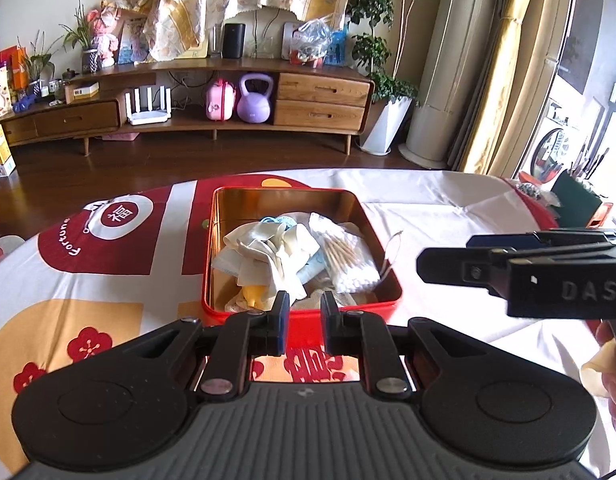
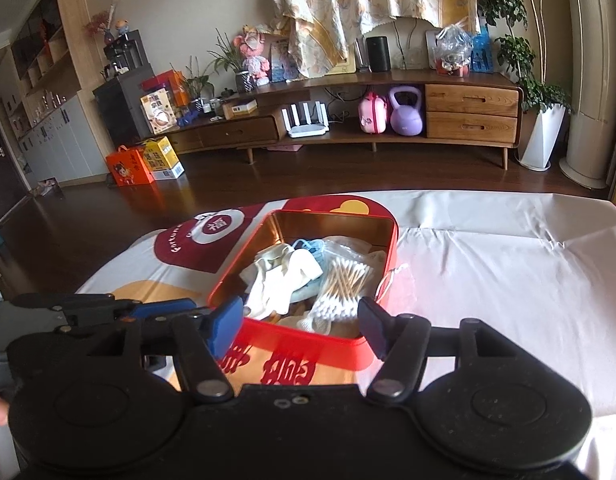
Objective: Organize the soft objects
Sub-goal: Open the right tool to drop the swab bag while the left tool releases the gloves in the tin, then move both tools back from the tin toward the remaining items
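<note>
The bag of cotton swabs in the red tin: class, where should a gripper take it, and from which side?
Probably from above, pinching the cotton swabs bag across its narrower bundled middle; it lies flat atop the pile, and the red tin walls block side approaches.

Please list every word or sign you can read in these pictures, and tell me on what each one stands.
"DAS": right gripper, on its body.
"福": tablecloth, in the red circle.
"Fortune": tablecloth, along the red patch, partly cut off.
Large red characters by the red tin: hidden, unreadable.
Boxes by the cabinet: too blurred.
</note>
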